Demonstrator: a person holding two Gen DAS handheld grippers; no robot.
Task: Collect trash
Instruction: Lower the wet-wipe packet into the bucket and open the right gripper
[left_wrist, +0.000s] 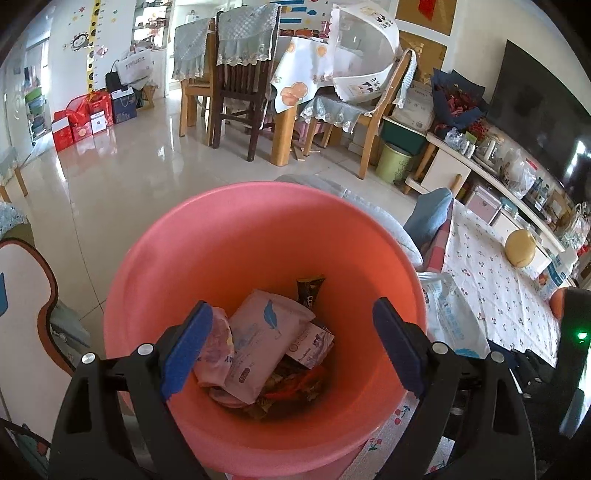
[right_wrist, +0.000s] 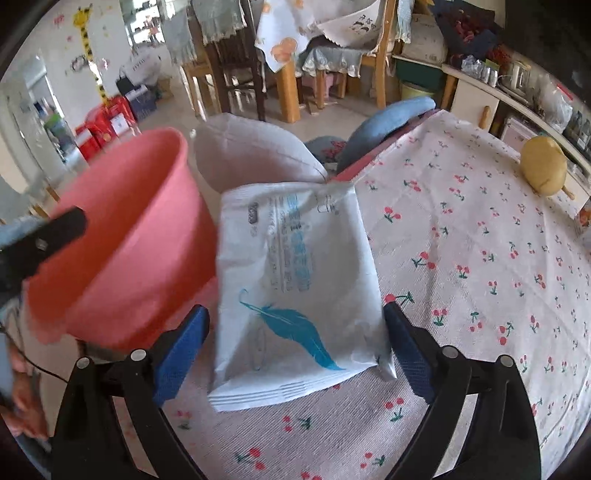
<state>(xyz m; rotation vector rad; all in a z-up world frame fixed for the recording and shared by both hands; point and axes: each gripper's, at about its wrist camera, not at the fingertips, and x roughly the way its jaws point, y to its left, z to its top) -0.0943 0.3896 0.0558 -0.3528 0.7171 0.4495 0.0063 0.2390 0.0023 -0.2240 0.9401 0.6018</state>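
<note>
Packet: white wrapper (right_wrist: 295, 295) with a blue feather print lies flat on the surface, between the spread fingers of the right claw, touching neither as far as the view shows; its far end reaches the surface's edge, just beside the bucket. From the left wrist view, its corner (left_wrist: 448, 317) shows past the bucket's right rim.
Bucket: pink plastic bucket (left_wrist: 258, 229), mouth up, seen from above in the left wrist view; in the right wrist view its outer wall (right_wrist: 122, 236) is to the left of the packet.
Bucket contents: pale pink wrapper with a blue feather (left_wrist: 262, 339) on top, a crumpled pink-and-white bag (left_wrist: 216, 347) against its left, a small purple carton (left_wrist: 312, 345) on its right, a dark snack wrapper (left_wrist: 309, 290) upright behind; more scraps underneath, too jumbled to tell apart.
Left claw: (left_wrist: 291, 347) hangs over the bucket's mouth, fingers wide apart, nothing between them.
Right claw: (right_wrist: 295, 343) low over the surface, fingers wide apart on either side of the packet's near end.
Surface: white cloth with a cherry print (right_wrist: 480, 258) covers it; a round yellow object (right_wrist: 543, 170) is at its far right, well apart from the packet.
Beyond: blue cushion (right_wrist: 388, 122) at the far edge; dining chairs (left_wrist: 240, 85) and shiny tile floor (left_wrist: 122, 177) farther back.
</note>
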